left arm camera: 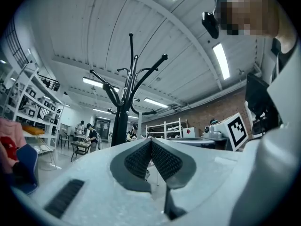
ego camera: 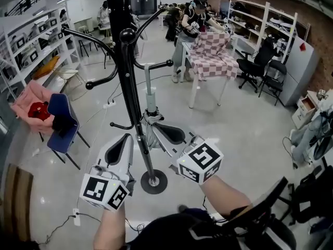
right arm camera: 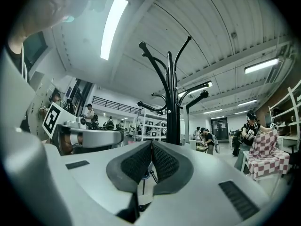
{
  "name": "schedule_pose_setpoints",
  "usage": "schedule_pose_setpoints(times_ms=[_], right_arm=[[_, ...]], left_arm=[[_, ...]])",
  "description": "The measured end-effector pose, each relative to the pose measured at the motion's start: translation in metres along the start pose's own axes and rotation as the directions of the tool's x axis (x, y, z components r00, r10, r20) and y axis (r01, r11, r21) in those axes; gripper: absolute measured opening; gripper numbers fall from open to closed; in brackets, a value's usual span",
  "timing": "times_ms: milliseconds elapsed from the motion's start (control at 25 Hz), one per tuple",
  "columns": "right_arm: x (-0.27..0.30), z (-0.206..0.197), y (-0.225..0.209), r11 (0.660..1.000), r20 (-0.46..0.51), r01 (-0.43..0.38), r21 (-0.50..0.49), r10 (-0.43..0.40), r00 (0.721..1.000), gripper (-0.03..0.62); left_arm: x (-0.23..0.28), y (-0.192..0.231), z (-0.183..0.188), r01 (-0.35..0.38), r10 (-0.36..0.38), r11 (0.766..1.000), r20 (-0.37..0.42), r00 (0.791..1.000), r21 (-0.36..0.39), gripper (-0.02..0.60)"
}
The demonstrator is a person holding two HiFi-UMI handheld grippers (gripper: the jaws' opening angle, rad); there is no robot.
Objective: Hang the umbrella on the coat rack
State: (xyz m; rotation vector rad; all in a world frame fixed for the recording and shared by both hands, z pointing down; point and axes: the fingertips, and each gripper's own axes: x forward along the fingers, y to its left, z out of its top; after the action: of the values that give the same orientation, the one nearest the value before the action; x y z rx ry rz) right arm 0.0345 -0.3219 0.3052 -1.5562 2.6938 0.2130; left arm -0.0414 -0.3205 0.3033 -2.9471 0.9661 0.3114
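Held the left tool and right tool pressed together and empty, low before the coat rack. Found the umbrella upright just beside the pole, long axis vertical, ahead between the 2 tools, nearer the right; apparently hung already.

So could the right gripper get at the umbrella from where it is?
Probably yes. The umbrella sits upright beside the coat rack pole, just ahead of the right gripper, with nothing between them. Its jaws are shut and empty, so they would have to open first.
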Motion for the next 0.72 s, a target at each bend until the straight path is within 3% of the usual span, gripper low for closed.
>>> schedule_pose_setpoints(times_ms=[320, 480, 720], right_arm=[[-0.018, -0.017, -0.009, 0.999, -0.034, -0.013, 0.041, 0.014, 0.999, 0.009], [-0.022, -0.024, -0.008, 0.999, -0.053, -0.028, 0.044, 0.031, 0.998, 0.009], [-0.025, -0.019, -0.014, 0.999, -0.041, -0.032, 0.042, 0.034, 0.999, 0.008]], left_arm=[[-0.018, -0.006, -0.018, -0.076, 0.074, 0.996, -0.052, 0.996, -0.039, 0.012], [-0.018, -0.005, -0.026, -0.121, 0.121, 0.993, -0.072, 0.99, -0.006, 0.012], [-0.013, -0.011, -0.039, -0.135, 0.132, 0.991, -0.102, 0.986, -0.018, 0.012]])
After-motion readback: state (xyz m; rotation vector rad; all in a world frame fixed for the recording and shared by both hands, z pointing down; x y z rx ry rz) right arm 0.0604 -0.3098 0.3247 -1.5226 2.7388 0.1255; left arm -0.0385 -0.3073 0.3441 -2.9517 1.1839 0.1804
